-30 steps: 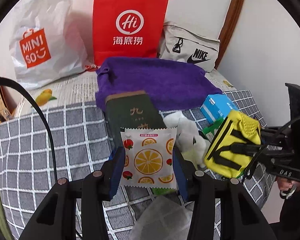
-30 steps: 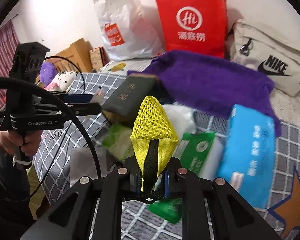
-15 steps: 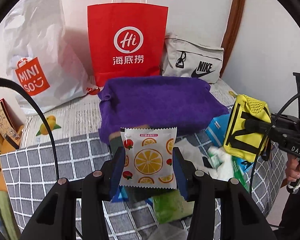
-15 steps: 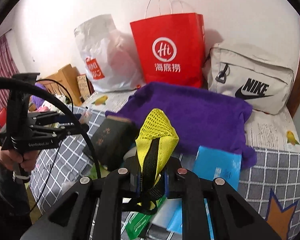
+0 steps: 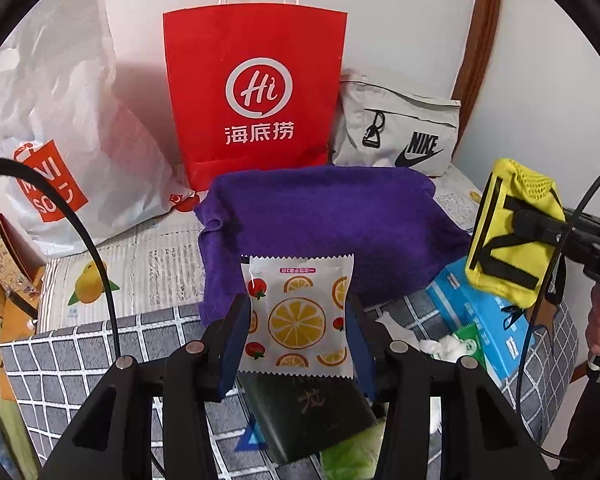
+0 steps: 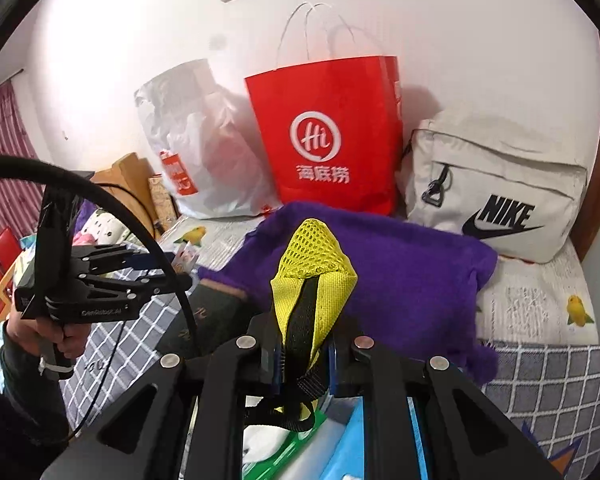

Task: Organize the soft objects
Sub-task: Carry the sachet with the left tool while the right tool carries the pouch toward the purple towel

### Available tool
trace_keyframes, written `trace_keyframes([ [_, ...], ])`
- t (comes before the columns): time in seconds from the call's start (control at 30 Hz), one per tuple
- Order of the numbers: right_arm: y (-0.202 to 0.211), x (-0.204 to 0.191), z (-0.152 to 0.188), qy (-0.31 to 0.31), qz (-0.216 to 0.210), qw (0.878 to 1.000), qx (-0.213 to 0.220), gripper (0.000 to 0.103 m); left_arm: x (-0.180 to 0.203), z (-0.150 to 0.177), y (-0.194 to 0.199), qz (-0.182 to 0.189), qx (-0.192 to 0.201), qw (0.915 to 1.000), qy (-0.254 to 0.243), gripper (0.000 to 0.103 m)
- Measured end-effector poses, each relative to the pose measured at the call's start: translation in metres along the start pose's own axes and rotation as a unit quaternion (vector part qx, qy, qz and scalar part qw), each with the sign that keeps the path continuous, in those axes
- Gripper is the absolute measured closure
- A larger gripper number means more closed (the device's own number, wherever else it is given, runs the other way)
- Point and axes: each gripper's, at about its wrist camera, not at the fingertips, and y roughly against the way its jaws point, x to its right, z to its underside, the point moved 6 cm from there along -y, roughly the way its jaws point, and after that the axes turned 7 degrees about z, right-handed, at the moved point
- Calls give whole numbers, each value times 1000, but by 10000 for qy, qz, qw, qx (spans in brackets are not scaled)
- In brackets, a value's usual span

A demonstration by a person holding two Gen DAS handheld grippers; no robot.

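Jaws of the left gripper (image 5: 298, 322) are closed on a white wet-wipe packet (image 5: 298, 316) printed with orange slices, held upright above the bed's (image 5: 80, 364) grey checked cover. Jaws of the right gripper (image 6: 302, 354) pinch a yellow mesh pouch (image 6: 314, 260) with black straps, also lifted clear. Below the packet lies a dark green box (image 5: 304, 412); a blue tissue pack (image 5: 480, 320) sits toward the bed's right edge. Beyond them a purple towel (image 5: 320, 220) spreads across the middle. Against the wall at the far edge stand a white plastic bag (image 5: 60, 120), a red paper bag (image 5: 256, 92) and a beige Nike bag (image 5: 400, 132)
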Motion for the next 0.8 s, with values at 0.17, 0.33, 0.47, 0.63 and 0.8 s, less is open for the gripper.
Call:
trace_keyframes([
  [0.17, -21, 18, -7, -70, 125, 9998, -100, 88, -5, -11, -13, 25, -46, 10000, 81, 58],
  [0.33, -51, 38, -12, -93, 339, 9991, -246, 88, -9, -22, -32, -54, -146, 9999, 67, 58],
  [0.47, -73, 53, -18, -163, 412, 9985, -329, 88, -16, -32, -53, -219, -211, 9995, 51, 58],
  [0.63, -100, 71, -27, -173, 536, 9975, -415, 88, -19, -45, -81, -216, -357, 9991, 51, 58],
  [0.8, -127, 92, -36, -228, 678, 9957, -582, 88, -21, -60, -104, -131, -458, 9989, 24, 58],
])
